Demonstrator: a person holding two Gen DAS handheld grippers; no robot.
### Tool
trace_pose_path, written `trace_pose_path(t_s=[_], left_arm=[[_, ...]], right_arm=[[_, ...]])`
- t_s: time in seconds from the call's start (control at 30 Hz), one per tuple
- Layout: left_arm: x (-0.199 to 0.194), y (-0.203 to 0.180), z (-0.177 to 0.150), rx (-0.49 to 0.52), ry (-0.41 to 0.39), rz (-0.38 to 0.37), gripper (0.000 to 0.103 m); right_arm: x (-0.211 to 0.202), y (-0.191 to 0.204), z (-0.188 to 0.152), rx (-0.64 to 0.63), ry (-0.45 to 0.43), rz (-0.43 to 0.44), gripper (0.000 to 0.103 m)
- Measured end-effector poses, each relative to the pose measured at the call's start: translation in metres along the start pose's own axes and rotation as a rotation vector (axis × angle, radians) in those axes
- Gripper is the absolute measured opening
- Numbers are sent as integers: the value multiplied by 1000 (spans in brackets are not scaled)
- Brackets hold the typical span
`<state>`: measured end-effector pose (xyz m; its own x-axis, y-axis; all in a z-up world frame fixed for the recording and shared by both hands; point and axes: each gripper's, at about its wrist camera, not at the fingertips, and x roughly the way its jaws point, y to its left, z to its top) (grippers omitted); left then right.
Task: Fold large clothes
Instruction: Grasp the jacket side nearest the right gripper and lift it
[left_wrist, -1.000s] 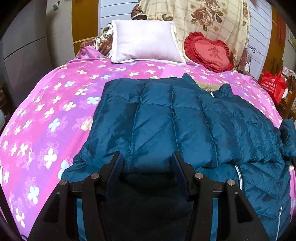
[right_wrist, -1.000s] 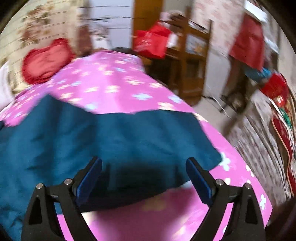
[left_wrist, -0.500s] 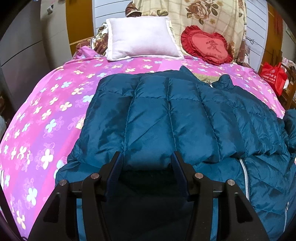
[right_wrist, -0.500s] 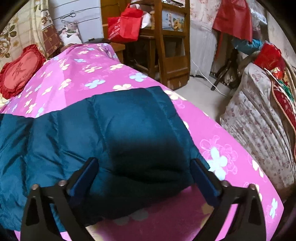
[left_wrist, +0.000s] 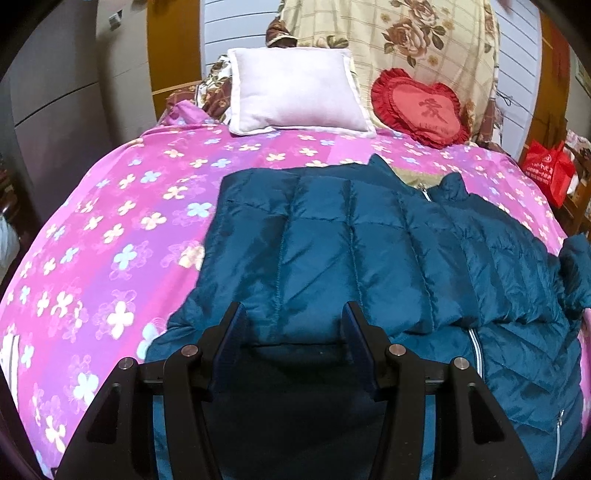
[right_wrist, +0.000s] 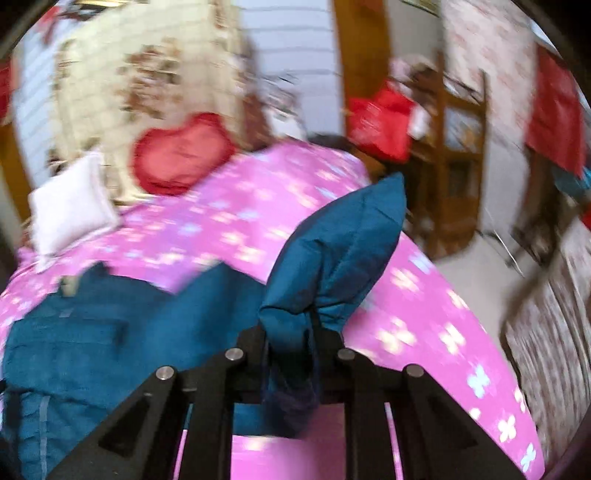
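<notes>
A dark teal quilted puffer jacket (left_wrist: 369, 258) lies on the pink flowered bedspread (left_wrist: 110, 240), its left sleeve folded across the body. My left gripper (left_wrist: 293, 325) is open, its fingers resting on the jacket's near edge without gripping it. In the right wrist view the jacket (right_wrist: 110, 332) spreads at lower left. My right gripper (right_wrist: 291, 336) is shut on the jacket's right sleeve (right_wrist: 343, 251) and holds it lifted off the bed, cuff end standing upward.
A white pillow (left_wrist: 295, 96), a red heart cushion (left_wrist: 421, 107) and a floral blanket (left_wrist: 406, 44) sit at the bed's head. A red bag (right_wrist: 380, 122) and wooden shelf (right_wrist: 454, 155) stand beyond the bed's right side. Floor lies to the right.
My right gripper has closed on the right sleeve and lifted it, swinging toward the bed's head. My left gripper stays open on the jacket's edge and has pulled back a little.
</notes>
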<state>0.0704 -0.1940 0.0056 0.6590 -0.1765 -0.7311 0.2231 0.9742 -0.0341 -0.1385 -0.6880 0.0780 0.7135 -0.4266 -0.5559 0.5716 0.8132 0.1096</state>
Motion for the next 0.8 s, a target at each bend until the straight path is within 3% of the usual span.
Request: trace_pose_path(t_s=[0.23,0.4,0.63,0.8], left_arm=[[-9,23,9,-82,-16,-11,35],[-7,37,11,-135,-4,-15,35],[-7,44,12,-138,-7,9,35],[-3,52,14,-156,-2,15,35]], right_arm=[[-23,144,21,-245,-19,179,17],[-13,251,16,-354,16,339,17],[30,374,-32,-431,133,506,16],[59,427,-76,-420,220,575,16]])
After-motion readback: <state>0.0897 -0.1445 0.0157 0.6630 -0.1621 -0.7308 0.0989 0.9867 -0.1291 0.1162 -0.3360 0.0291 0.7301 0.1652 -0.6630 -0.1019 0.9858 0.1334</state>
